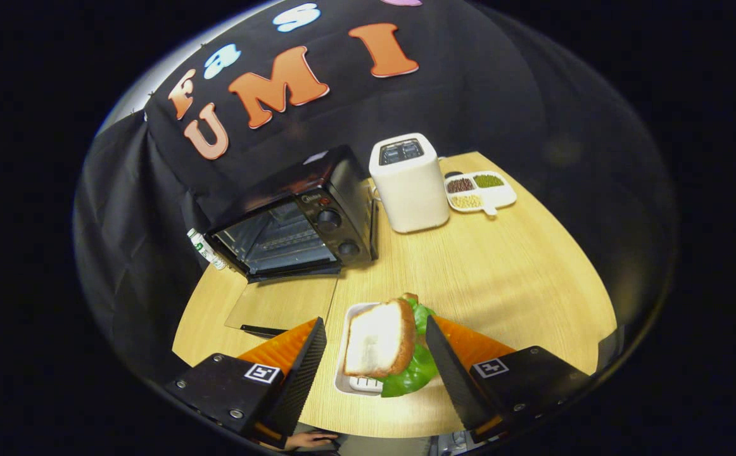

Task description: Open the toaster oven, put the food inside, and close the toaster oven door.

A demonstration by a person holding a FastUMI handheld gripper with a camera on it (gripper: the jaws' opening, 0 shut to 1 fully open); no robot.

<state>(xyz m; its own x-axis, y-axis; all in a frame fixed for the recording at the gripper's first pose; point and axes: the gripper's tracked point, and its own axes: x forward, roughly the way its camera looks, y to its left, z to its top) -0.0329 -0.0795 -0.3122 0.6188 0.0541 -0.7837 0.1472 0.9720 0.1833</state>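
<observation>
A black toaster oven [298, 215] stands at the back left of the wooden table [501, 272]. Its glass door [282, 304] lies folded down flat in front of it, showing the wire rack inside. A sandwich [380, 339] of white bread with green lettuce [415, 373] rests tilted on a small white tray [358, 380]. My gripper [375, 322] is open, and the sandwich sits between its fingers. The lettuce side lies close against the right finger [447, 364]. A gap separates the bread from the left finger [301, 370].
A white slot toaster [409, 183] stands right of the oven. Behind it is a divided white dish [481, 192] with beans. A small bottle [205, 248] lies at the oven's left side. A hand [314, 439] shows beneath the fingers.
</observation>
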